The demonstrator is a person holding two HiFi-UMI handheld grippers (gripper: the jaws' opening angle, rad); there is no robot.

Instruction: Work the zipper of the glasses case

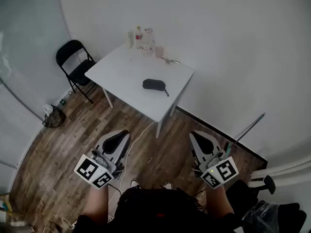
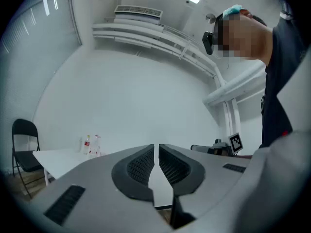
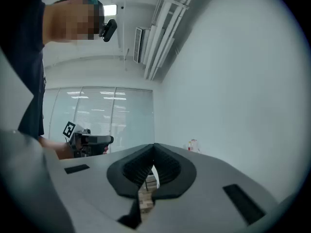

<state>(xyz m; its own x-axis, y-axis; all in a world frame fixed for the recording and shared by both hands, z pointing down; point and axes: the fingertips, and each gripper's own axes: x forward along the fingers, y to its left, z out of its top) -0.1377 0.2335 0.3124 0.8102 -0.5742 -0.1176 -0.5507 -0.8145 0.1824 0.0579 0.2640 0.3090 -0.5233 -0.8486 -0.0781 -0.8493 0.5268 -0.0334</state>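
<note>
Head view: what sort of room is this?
Probably a sparse office or test room: one white table against bare white walls, a black folding chair beside it, and a glass partition in the right gripper view.

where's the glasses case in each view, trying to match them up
Head view: glasses case lies on the white table, just above picture centre.
Left gripper view: not in it; only the table's corner shows, lower left.
Right gripper view: not in it.
Shared landmark: the bottles at the table's wall end, seen in all three views.
</note>
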